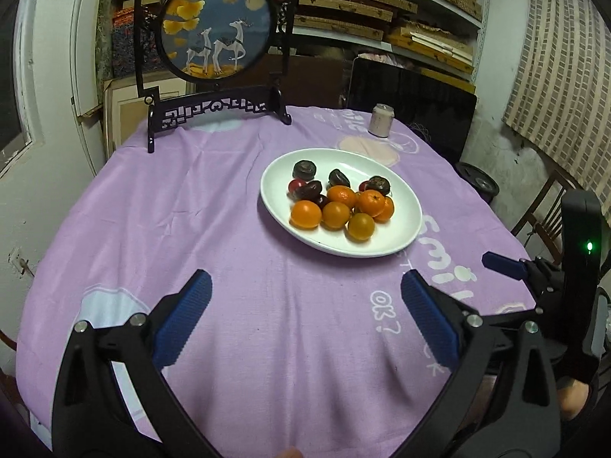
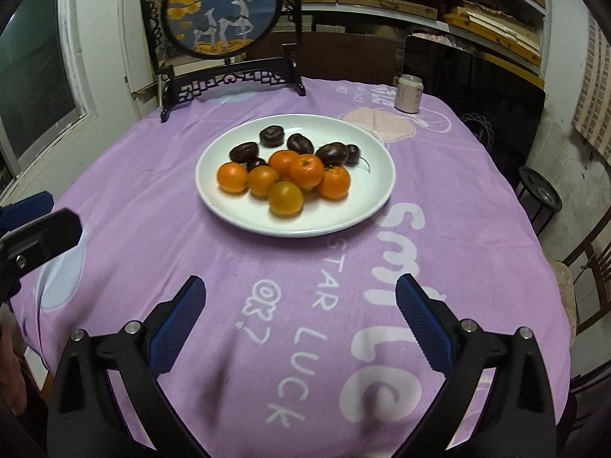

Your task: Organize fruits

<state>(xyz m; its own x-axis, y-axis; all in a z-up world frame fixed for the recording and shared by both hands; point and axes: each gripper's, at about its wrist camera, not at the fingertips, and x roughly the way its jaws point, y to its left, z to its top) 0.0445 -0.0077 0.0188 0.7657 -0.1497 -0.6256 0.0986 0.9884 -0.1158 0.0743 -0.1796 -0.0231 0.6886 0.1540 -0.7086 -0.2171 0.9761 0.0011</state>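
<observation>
The left gripper [image 1: 305, 286] and right gripper [image 2: 299, 294] hover side by side (both spread wide, holding nothing).

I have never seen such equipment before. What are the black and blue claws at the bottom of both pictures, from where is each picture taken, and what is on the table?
The claws are hand-held grippers; a person carries one in each hand. Each picture comes from a camera on one gripper, looking forward along its two blue fingers. One shows the left gripper, the other the right gripper. Both are open and hold nothing. On the purple tablecloth stands a white plate with oranges and dark fruits. Behind it are a can and a round deer picture in a black stand.
</observation>
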